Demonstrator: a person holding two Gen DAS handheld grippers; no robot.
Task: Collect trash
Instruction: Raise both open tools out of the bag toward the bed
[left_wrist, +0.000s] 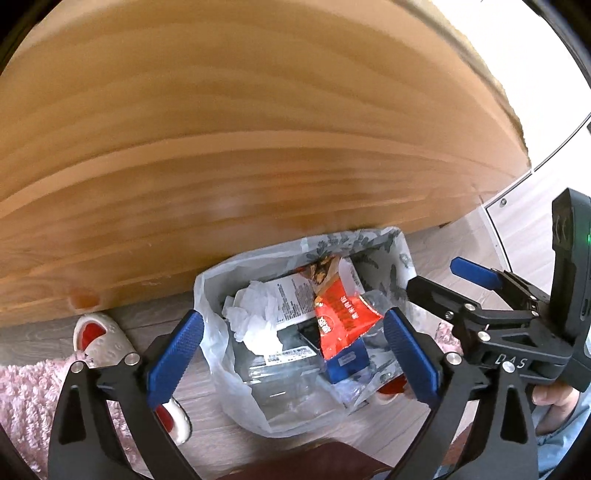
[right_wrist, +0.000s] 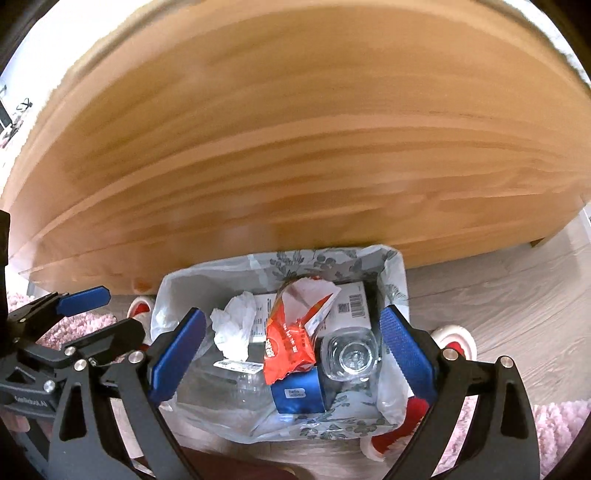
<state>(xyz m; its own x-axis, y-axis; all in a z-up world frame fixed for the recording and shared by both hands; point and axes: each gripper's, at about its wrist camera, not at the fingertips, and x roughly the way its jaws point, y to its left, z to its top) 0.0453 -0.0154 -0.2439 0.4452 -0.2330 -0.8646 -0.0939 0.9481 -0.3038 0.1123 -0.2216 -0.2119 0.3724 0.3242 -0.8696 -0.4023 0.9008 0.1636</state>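
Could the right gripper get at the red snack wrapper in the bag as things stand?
Probably yes: the right gripper is open above the bag, and the red snack wrapper lies on top of the trash, uncovered.

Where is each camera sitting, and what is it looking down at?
Left wrist view: sits on the left gripper, looking steeply down into the trash bag; the open right gripper and a hand show at its right.
Right wrist view: sits on the right gripper, looking down into the same trash bag; the left gripper shows at its left.
Both share: the red wrapper, crumpled tissue, wooden table, and red-and-white slippers.
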